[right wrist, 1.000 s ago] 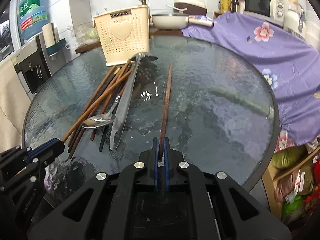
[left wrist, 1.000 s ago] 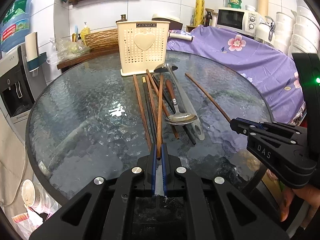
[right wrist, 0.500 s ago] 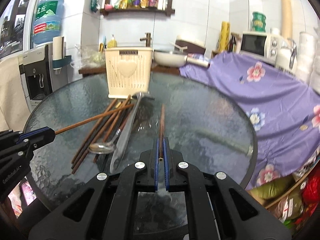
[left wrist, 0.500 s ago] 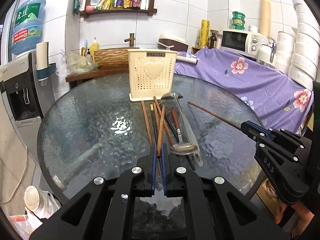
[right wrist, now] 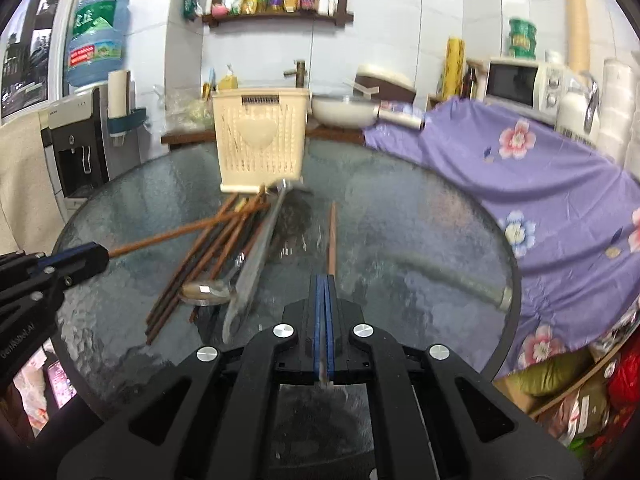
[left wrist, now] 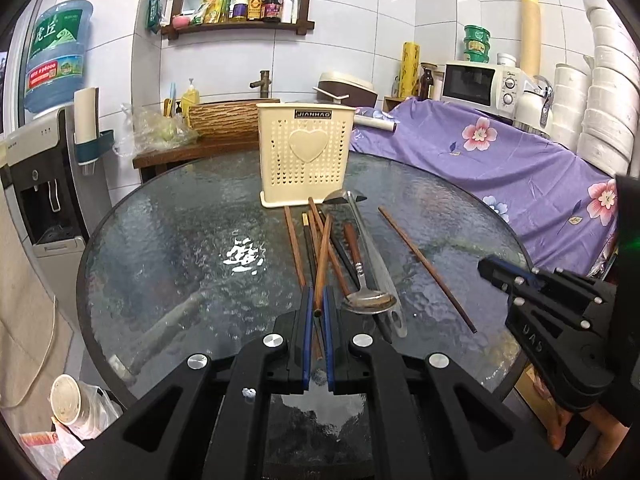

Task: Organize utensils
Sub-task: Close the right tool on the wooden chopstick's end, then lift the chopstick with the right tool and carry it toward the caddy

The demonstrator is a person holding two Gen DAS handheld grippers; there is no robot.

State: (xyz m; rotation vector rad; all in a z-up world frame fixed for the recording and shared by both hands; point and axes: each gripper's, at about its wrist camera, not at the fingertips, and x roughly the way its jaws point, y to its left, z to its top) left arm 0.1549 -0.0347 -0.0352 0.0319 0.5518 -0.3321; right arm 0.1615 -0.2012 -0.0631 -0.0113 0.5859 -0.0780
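- Both claws pinch one brown stick each: left claw point(left wrist: 316, 312) grips its chopstick point(left wrist: 323, 258), right claw point(right wrist: 325, 292) grips another chopstick point(right wrist: 331, 236).
- Sticks have come up off the glass table point(left wrist: 168, 240) since a moment ago.
- Next stop, I think: cream basket point(left wrist: 306, 152) behind the pile.

White-tiled walls point(left wrist: 440, 8) — round glass table point(left wrist: 160, 240), wooden shelf point(left wrist: 236, 28).
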